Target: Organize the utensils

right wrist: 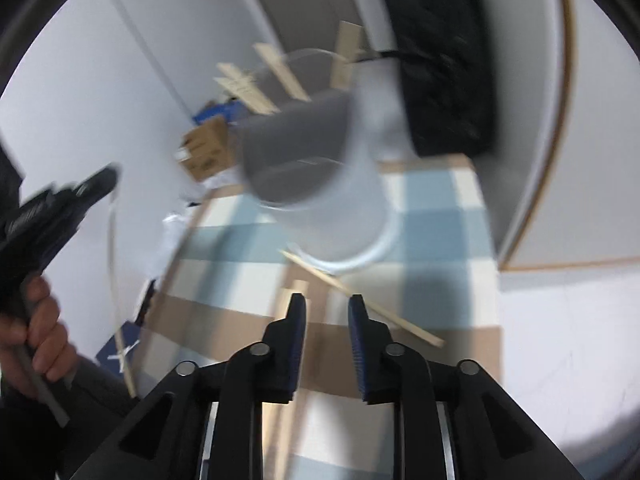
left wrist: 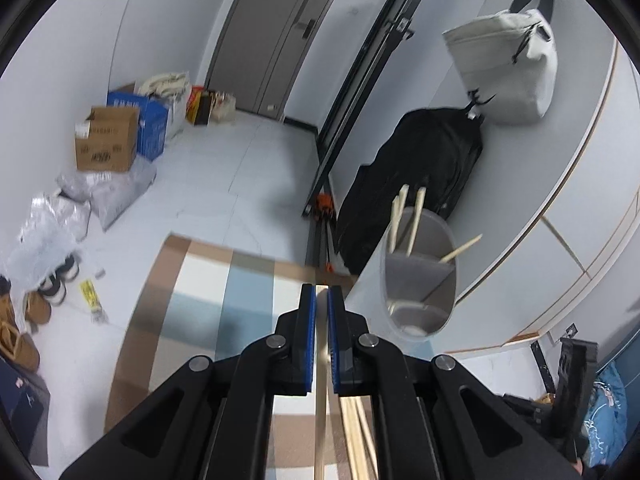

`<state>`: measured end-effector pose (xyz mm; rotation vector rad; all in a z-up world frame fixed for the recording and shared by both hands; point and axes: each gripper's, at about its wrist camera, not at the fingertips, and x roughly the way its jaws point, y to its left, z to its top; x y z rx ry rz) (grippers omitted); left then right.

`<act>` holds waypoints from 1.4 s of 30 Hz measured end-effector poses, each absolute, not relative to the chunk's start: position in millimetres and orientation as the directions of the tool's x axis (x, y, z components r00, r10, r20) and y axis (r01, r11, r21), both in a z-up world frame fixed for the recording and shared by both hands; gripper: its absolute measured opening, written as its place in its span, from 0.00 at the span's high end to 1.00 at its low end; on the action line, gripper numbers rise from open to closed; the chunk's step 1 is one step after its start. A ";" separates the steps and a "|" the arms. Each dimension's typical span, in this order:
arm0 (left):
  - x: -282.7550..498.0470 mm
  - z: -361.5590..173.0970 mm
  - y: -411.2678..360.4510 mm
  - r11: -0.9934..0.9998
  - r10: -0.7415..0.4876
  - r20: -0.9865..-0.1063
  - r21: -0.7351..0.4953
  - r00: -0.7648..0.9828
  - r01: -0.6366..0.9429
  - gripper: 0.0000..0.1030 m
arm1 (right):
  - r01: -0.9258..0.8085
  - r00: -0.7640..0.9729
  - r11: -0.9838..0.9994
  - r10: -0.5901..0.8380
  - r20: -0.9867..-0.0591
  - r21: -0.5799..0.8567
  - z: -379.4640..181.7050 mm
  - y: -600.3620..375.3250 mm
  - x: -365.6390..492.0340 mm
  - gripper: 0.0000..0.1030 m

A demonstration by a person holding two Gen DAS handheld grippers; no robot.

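**Chopsticks going into the divided holder**

A translucent utensil holder (left wrist: pixel 420 276) is standing on the checked mat (left wrist: pixel 208 300), split inside by grey dividers into compartments. Several wooden chopsticks (left wrist: pixel 416 220) are leaning upright in its far compartment, and one more is sticking out at a slant over the right rim. A pale utensil, too unclear to name, is lying low in the near compartment. In the right wrist view the holder (right wrist: pixel 320 184) is appearing blurred, with the chopstick tops (right wrist: pixel 248 88) fanning out above it.

The left hand-held gripper (left wrist: pixel 322 292) is clamping a single wooden chopstick (left wrist: pixel 320 400) between its blue pads, the jaws nearly together; the stick is running back under the fingers. It is hovering just left of the holder. More loose chopsticks (left wrist: pixel 356 432) are lying on the mat beneath it.

The right hand-held gripper (right wrist: pixel 327 302) is standing partly open with nothing between its pads. A loose chopstick (right wrist: pixel 360 296) is lying on the mat just ahead of its tips, near the holder's base. A person's hand (right wrist: pixel 36 340) is gripping the other tool's handle at the left edge.
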<state>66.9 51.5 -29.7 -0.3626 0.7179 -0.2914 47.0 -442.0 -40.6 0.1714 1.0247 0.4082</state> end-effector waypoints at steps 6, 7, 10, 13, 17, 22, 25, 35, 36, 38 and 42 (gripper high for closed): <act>77.8 -41.0 58.8 0.871 -0.423 -0.609 -0.476 0.671 0.118 0.98 | -0.337 0.379 0.920 0.327 -0.866 0.200 -70.2 -452.5 63.9 0.67; 79.3 -40.5 60.7 0.869 -0.425 -0.607 -0.482 0.672 0.113 0.98 | -0.367 0.372 0.912 0.323 -0.870 0.182 -71.9 -451.0 65.7 0.65; 79.4 -40.2 65.3 0.853 -0.441 -0.596 -0.511 0.671 0.107 0.98 | -0.458 0.344 0.880 0.305 -0.888 0.125 -79.5 -439.4 72.3 0.64; 78.8 -40.9 66.3 0.851 -0.445 -0.592 -0.513 0.672 0.111 0.98 | -0.514 0.308 0.849 0.312 -0.899 0.119 -87.9 -428.7 78.4 0.64; 79.3 -46.8 66.5 0.857 -0.437 -0.610 -0.505 0.661 0.101 0.98 | -0.536 0.296 0.839 0.294 -0.909 0.096 -97.0 -418.3 80.4 0.64; 82.9 -58.6 67.7 0.876 -0.416 -0.664 -0.476 0.621 0.077 0.98 | -0.555 0.303 0.831 0.244 -0.921 0.038 -96.2 -409.3 66.2 0.90; 82.4 -62.0 65.7 0.890 -0.397 -0.684 -0.449 0.612 0.076 0.98 | -0.570 0.305 0.821 0.229 -0.924 0.015 -97.3 -403.5 45.5 0.92; 83.8 -82.6 63.5 0.918 -0.350 -0.775 -0.396 0.526 0.026 0.98 | -0.526 0.190 0.839 0.279 -0.941 0.142 -93.3 -397.8 -11.6 0.95; 83.9 -83.7 62.7 0.918 -0.350 -0.781 -0.397 0.517 0.023 0.98 | -0.521 0.171 0.838 0.287 -0.943 0.161 -93.6 -397.6 -13.2 0.95; 83.8 -87.7 61.2 0.920 -0.348 -0.796 -0.391 0.494 0.018 0.98 | -0.516 0.131 0.836 0.295 -0.946 0.189 -93.2 -395.9 -18.6 0.95; 85.0 -93.0 59.5 0.925 -0.341 -0.819 -0.379 0.463 0.012 0.98 | -0.467 0.084 0.854 0.302 -0.950 0.231 -89.4 -399.2 -17.6 0.95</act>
